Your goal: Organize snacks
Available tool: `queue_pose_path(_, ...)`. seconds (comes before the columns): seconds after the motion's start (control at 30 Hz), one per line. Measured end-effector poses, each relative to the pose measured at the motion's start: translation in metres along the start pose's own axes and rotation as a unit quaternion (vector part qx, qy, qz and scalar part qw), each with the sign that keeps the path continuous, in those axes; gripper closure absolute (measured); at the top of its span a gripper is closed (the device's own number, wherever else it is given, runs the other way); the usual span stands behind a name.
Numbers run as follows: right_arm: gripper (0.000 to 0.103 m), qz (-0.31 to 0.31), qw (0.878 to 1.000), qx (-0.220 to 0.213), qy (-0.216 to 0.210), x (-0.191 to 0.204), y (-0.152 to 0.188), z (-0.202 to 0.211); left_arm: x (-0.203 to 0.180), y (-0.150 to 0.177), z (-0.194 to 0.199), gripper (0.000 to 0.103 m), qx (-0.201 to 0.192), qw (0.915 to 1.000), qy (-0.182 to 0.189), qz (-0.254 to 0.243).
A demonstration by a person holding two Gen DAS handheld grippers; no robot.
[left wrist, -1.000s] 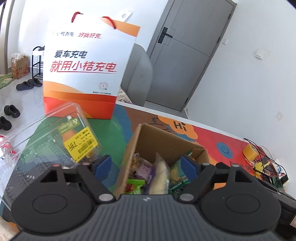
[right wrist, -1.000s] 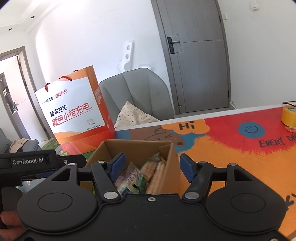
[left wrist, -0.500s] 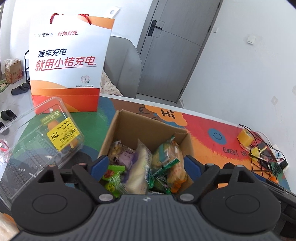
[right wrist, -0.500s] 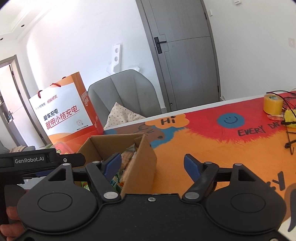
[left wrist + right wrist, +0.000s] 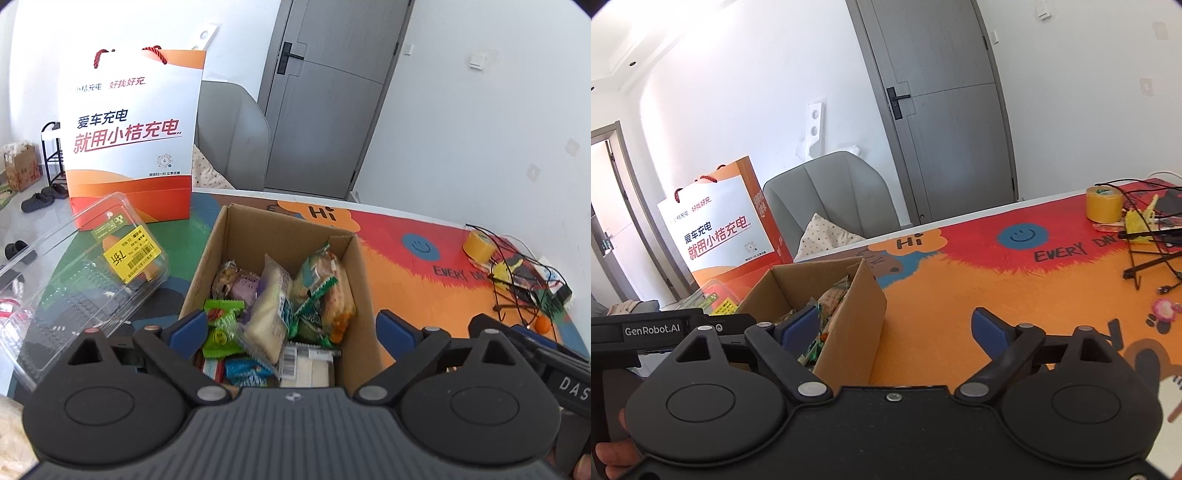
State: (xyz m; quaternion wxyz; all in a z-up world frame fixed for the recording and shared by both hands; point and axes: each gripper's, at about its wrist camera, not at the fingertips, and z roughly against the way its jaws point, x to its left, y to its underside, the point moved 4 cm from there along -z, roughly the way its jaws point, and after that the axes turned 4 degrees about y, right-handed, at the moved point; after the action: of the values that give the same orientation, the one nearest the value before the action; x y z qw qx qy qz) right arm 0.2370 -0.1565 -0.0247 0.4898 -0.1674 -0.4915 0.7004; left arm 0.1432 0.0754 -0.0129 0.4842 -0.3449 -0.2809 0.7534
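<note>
Snacks [image 5: 280,306] visible mostly from left wrist

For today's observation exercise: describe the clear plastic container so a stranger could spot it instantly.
Start at the tall orange-and-white paper bag standing on the colourful table mat. In front of it, left of the open cardboard box of snacks, lies the clear plastic container. Only it is see-through, with a yellow price sticker.

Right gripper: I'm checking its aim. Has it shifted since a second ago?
Yes. The right gripper swung rightward: the cardboard box, once centred between its opening jaws, now sits left.
</note>
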Motion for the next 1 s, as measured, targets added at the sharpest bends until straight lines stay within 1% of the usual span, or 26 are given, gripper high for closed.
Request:
queue_pose_path(0.13,0.007,-0.001,1.0,-0.006,0.008,-0.004,0.005,0.013,-0.002,0.007,0.008,0.004,0.002,1.0,0.001,-0.008)
queue_pose_path(0.2,0.003,-0.003,1.0,-0.008,0.012,-0.006,0.008,0.019,-0.004,0.01,0.011,0.004,0.005,0.9999,0.002,-0.016)
queue_pose_path(0.27,0.001,-0.008,1.0,-0.01,0.014,-0.008,0.01,0.025,-0.006,0.014,0.015,0.004,0.006,0.9996,0.002,-0.026)
queue_pose_path(0.37,0.0,-0.011,1.0,-0.012,0.016,-0.01,0.013,0.035,-0.008,0.02,0.022,0.003,0.006,0.9992,-0.001,-0.039)
queue_pose_path(0.5,0.0,-0.008,1.0,-0.015,0.021,-0.01,0.015,0.049,-0.011,0.024,0.037,0.003,-0.002,0.9985,0.011,-0.053)
queue_pose_path(0.57,0.0,-0.004,1.0,-0.017,0.024,-0.009,0.016,0.056,-0.011,0.026,0.047,0.0,-0.01,0.9982,0.011,-0.058)
queue_pose_path(0.73,0.0,-0.004,0.999,-0.023,0.027,-0.009,0.017,0.075,-0.004,0.027,0.065,0.0,-0.016,0.9982,0.012,-0.056)
queue_pose_path(0.87,0.0,-0.002,0.999,-0.029,0.032,-0.007,0.016,0.088,-0.001,0.029,0.08,0.0,-0.021,0.9966,0.018,-0.077)
queue_pose_path(1.0,0.0,-0.012,0.998,-0.041,0.043,-0.009,0.013,0.102,0.005,0.027,0.094,0.0,-0.027,0.9963,0.022,-0.078)
